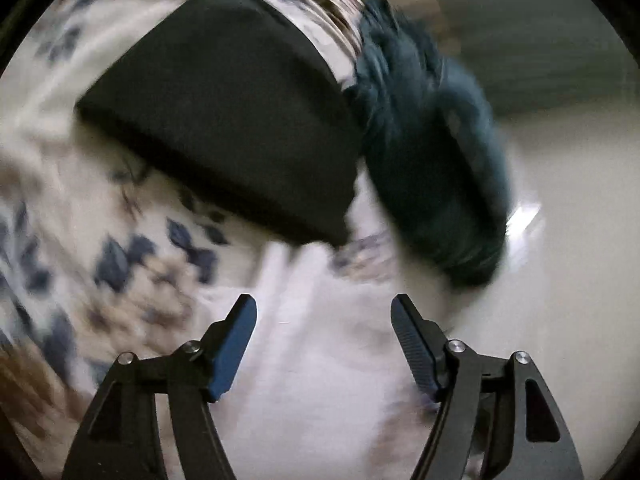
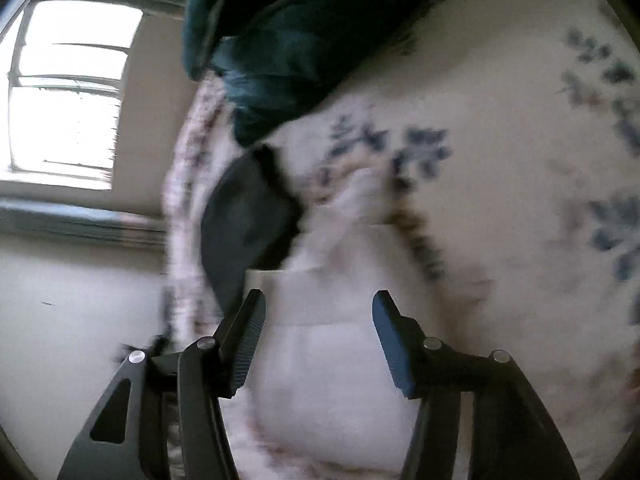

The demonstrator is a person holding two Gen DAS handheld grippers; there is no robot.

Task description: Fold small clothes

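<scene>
- Bedding with a blue and brown leaf print [image 1: 116,256] fills most of both views and serves as the work surface; the print smears with blur in each.
- A folded black garment [image 1: 224,120] lies on that bedding in the left wrist view, ahead of the left gripper [image 1: 324,312] and a little to its left.
- A crumpled dark teal garment [image 1: 432,152] sits just beside the black one, touching its right edge and reaching to the edge of the bed.
- The left gripper stands wide, nothing between its fingers; pale white cloth [image 1: 320,360] lies under and ahead of them, too blurred to say what piece it is.
- The right gripper [image 2: 318,306] is likewise spread wide and holds nothing; a white garment [image 2: 332,320] lies in the gap and beyond it, near the bed's edge.
- In the right wrist view the black garment [image 2: 244,220] appears just past the left finger, and the teal garment [image 2: 272,60] rises above it, cut off by the top of the frame.
- A bright window [image 2: 68,92] and a pale wall [image 2: 60,300] occupy the left side of that view; panes are washed out.
- Beyond the bed in the left wrist view are a pale floor [image 1: 560,220] and a dark grey shape [image 1: 532,48] that cannot be identified.
- Whether the white cloth is folded or loose cannot be told; its outline dissolves in motion blur.
</scene>
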